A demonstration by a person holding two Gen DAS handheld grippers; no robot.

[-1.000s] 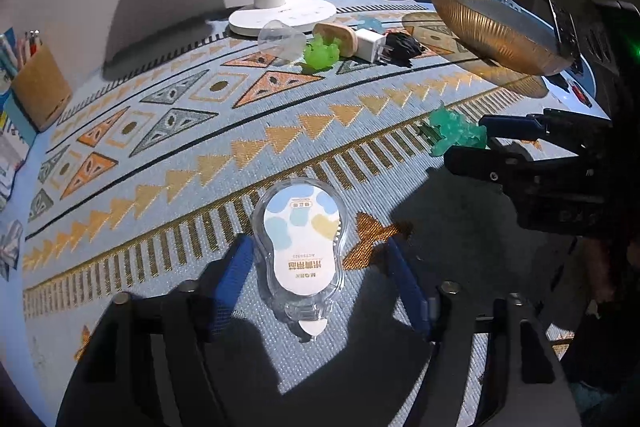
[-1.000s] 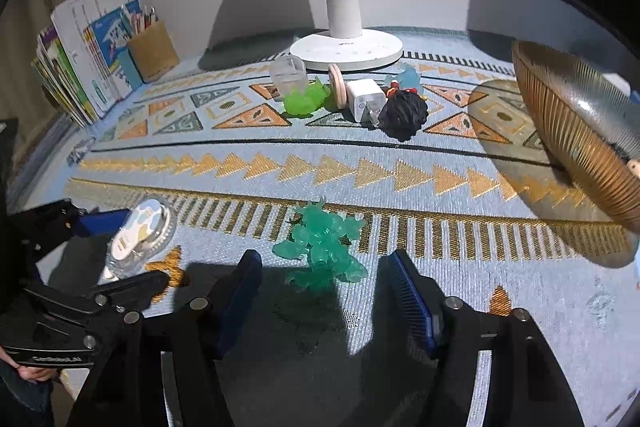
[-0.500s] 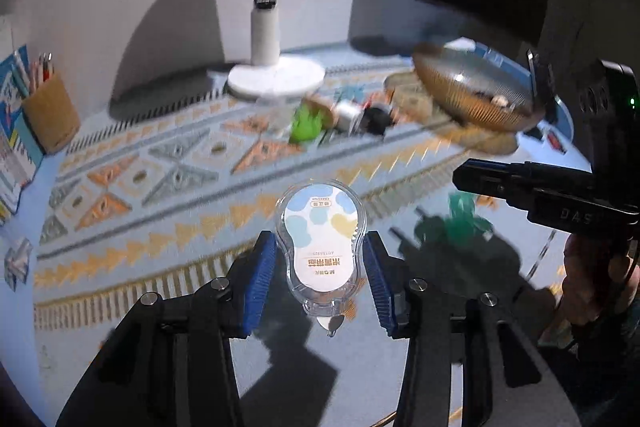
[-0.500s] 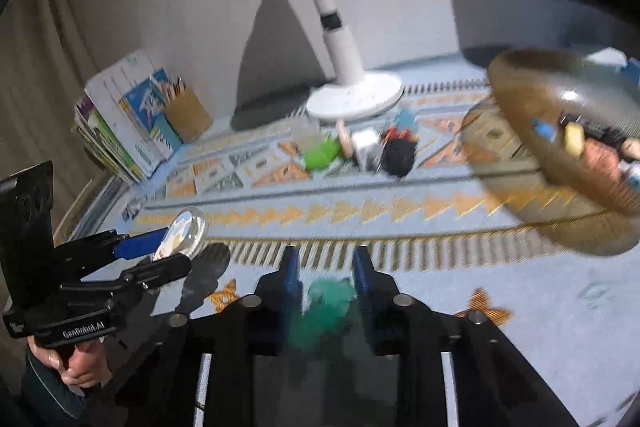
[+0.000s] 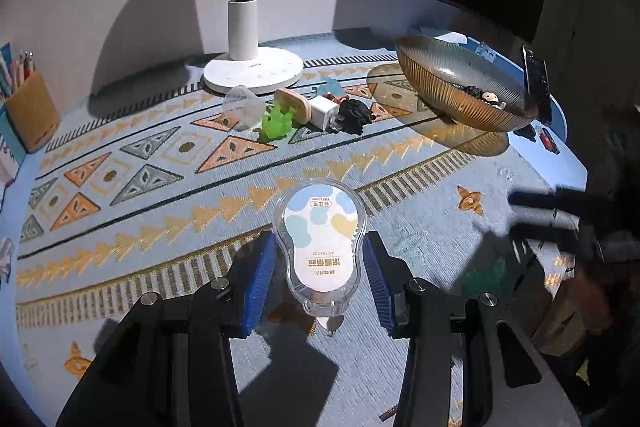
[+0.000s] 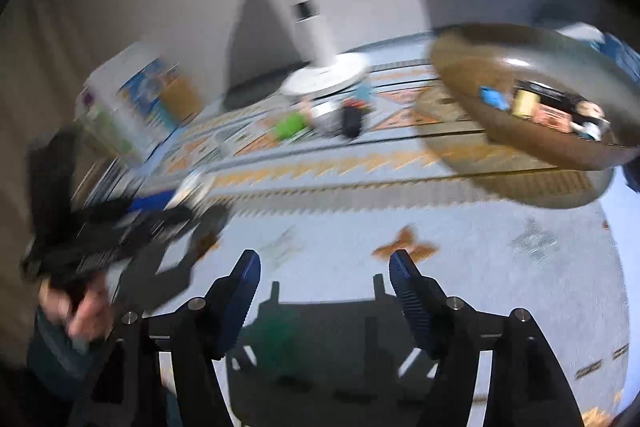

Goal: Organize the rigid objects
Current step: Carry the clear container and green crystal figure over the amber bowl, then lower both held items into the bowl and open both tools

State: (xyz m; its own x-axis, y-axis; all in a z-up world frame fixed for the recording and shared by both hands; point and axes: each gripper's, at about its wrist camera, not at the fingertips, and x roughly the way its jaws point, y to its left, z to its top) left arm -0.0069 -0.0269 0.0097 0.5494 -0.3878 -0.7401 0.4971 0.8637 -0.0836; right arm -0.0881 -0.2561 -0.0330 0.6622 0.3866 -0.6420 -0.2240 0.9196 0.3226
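My left gripper [image 5: 320, 267] is shut on a clear correction-tape dispenser [image 5: 320, 239] with a pastel label and holds it above the patterned mat. My right gripper [image 6: 325, 279] is open and empty; the view is blurred. A teal toy figure [image 6: 276, 343] lies on the mat below its left finger, and shows dimly in shadow in the left wrist view [image 5: 484, 277]. An amber ribbed bowl [image 5: 448, 95] holding several small items stands at the right, and also shows in the right wrist view [image 6: 532, 147].
A white lamp base [image 5: 252, 71] stands at the back. In front of it lie a clear cup [image 5: 240, 105], a lime-green toy [image 5: 276, 123], a wooden piece [image 5: 294, 103], a white charger [image 5: 326, 111] and a black object [image 5: 354, 113]. A pencil holder [image 5: 28, 115] stands far left.
My left gripper closed on the dispenser and lifted it. My right gripper closed on the teal toy, then opened; the toy now lies on the mat below it, and the gripper is moving fast.
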